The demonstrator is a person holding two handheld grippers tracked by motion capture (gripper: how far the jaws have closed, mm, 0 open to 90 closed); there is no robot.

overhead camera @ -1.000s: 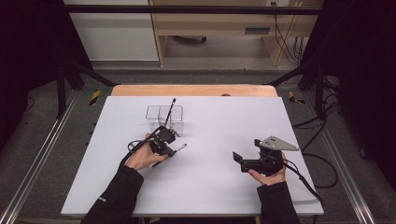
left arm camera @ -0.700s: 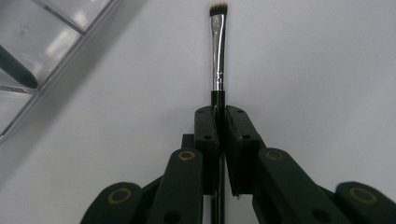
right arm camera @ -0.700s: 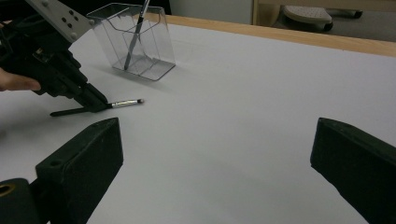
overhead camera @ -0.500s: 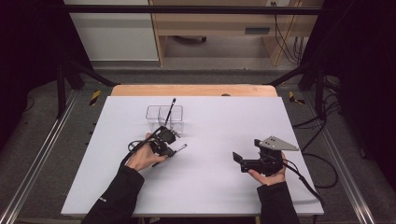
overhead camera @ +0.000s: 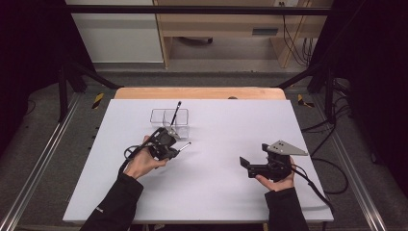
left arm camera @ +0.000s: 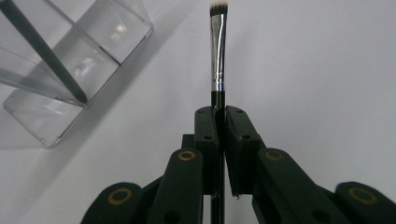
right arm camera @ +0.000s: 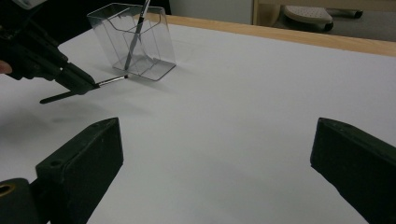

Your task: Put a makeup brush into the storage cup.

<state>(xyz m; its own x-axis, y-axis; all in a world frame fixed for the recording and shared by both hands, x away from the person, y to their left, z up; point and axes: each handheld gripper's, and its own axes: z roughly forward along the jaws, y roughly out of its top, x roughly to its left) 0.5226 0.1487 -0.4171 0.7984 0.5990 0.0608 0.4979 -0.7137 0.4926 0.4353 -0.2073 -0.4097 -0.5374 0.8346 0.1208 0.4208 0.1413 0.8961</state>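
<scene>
Left hand-held gripper (overhead camera: 179,148): we see it a little left of the middle of the surface, its jaws pinched narrow on a thin brush.
Brush (left arm camera: 217,51): we find its dark handle clamped between the two jaws in the left gripper view, the silver collar and short bristle tip sticking out toward 12 o'clock, clear of the white sheet below.
Brush tip: in the high view it points toward 2 o'clock from the left hand (overhead camera: 144,162), just beside the clear holder, not touching it.
Clear holder (overhead camera: 159,117): we see it at 12 o'clock from the left hand-held gripper, standing on the surface, split into compartments.
Second brush (overhead camera: 176,111): it leans inside the holder, its end poking above the rim; which compartment it sits in we cannot tell.
Right hand-held gripper (overhead camera: 243,163): we see it at 3 o'clock from the left one, well apart, jaws spread wide with bare sheet between them.
Surface (overhead camera: 231,120): white, with a wooden strip along the far edge.
</scene>
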